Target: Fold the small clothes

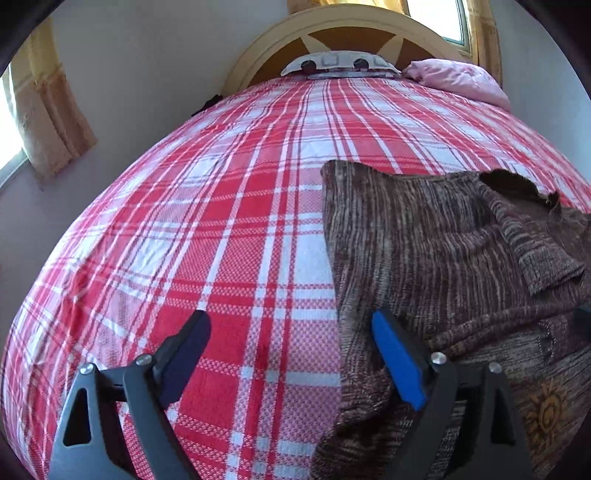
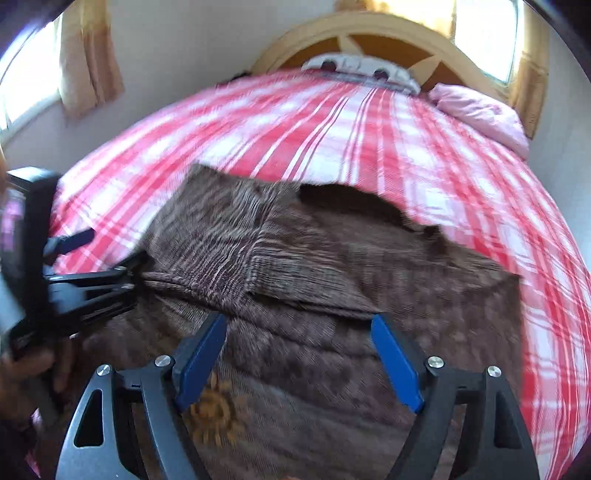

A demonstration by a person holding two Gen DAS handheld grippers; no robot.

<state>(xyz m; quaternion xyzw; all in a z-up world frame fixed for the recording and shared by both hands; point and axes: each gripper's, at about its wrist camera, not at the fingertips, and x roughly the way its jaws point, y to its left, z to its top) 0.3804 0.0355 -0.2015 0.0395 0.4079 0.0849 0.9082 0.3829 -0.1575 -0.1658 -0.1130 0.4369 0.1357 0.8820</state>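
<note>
A brown knitted sweater (image 1: pixel 436 240) lies flat on the bed, one sleeve folded across its body and an orange sun motif (image 1: pixel 546 410) near the hem. My left gripper (image 1: pixel 291 321) is open at the sweater's left edge. Its right finger (image 1: pixel 395 358) rests over the knit, its left finger over the bedspread, and nothing is pinched. In the right wrist view my right gripper (image 2: pixel 299 323) hovers open above the sweater (image 2: pixel 332 258), just in front of the folded sleeve. The left gripper (image 2: pixel 107 254) shows there at the sweater's left side, held by a hand (image 2: pixel 37 369).
A red and white plaid bedspread (image 1: pixel 221 221) covers the bed. At its far end stand a curved wooden headboard (image 1: pixel 332 29), a patterned pillow (image 1: pixel 340 64) and a pink pillow (image 1: pixel 461 77). Curtained windows (image 1: pixel 40 110) flank the bed by the wall.
</note>
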